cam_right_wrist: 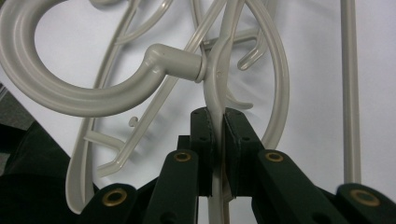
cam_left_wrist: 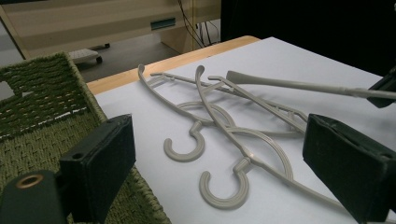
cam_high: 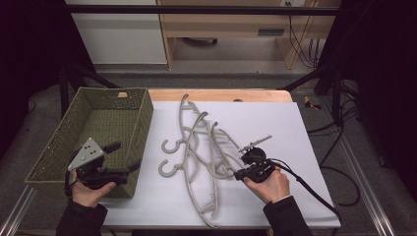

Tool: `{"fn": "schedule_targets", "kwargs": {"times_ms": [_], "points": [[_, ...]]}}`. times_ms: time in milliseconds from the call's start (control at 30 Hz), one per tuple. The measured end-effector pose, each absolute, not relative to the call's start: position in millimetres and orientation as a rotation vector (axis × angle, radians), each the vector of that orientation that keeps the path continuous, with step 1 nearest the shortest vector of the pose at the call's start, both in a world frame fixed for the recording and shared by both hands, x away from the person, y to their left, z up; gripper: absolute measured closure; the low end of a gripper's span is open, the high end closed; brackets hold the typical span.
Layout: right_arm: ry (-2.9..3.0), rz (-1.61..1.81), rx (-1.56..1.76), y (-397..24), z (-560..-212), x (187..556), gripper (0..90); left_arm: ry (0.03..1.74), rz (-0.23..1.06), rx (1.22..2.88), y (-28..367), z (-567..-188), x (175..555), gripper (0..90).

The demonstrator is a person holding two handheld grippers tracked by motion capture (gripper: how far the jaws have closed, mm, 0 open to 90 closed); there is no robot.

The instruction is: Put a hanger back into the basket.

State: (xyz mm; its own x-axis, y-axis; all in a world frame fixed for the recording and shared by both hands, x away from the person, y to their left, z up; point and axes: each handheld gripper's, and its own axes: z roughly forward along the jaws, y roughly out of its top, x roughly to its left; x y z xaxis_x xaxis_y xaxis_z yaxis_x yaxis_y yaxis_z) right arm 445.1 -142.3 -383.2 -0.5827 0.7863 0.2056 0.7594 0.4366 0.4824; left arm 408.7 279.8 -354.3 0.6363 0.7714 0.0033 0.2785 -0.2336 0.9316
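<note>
Green woven basket [cam_high: 105, 118] sits at table's left edge, its near-right corner just by the left gripper [cam_high: 129, 168]. L gripper is held by left hand [cam_high: 88, 191] over basket's near rim; fingers [cam_left_wrist: 100, 161] wide apart, nothing between them, pointing right toward the hangers. White sheet [cam_high: 275, 123] covers most of the table [cam_high: 221, 95]; wood strip bare along far edge. Bare sheet between basket wall and nearest hooks, so some room there.

Mid-sheet: tangle of grey hangers [cam_high: 196, 147], arms crossing, two hooks [cam_left_wrist: 184, 147] open toward basket side; one long arm runs almost to near edge of sheet. In left gripper view one hanger [cam_left_wrist: 299, 85] is tilted up off the sheet at right.

Right gripper [cam_high: 244, 173], in right hand [cam_high: 270, 186], sits at right side of the pile, fingers [cam_right_wrist: 204, 135] pinched narrow on that hanger's thin arm just below its hook neck [cam_right_wrist: 177, 60]. Right of the gripper: wide bare sheet up to right edge; cable [cam_high: 305, 184] trails toward near-right corner
</note>
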Motion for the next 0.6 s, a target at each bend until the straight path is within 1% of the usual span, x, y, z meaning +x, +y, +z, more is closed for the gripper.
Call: {"fn": "schedule_targets", "kwargs": {"times_ms": [167, 333, 600], "points": [[2.631, 0.934, 1.337, -155, -366, 445, 83.1, 0.819, 0.578, 1.813, 277, -354, 407, 9.1], [2.662, 0.982, 1.249, -160, -356, 447, 83.1, 0.781, 0.573, 1.839, 269, -352, 405, 9.1], [2.780, 1.049, 1.087, -158, -342, 447, 83.1, 0.699, 0.573, 1.920, 249, -351, 401, 9.1]]}}
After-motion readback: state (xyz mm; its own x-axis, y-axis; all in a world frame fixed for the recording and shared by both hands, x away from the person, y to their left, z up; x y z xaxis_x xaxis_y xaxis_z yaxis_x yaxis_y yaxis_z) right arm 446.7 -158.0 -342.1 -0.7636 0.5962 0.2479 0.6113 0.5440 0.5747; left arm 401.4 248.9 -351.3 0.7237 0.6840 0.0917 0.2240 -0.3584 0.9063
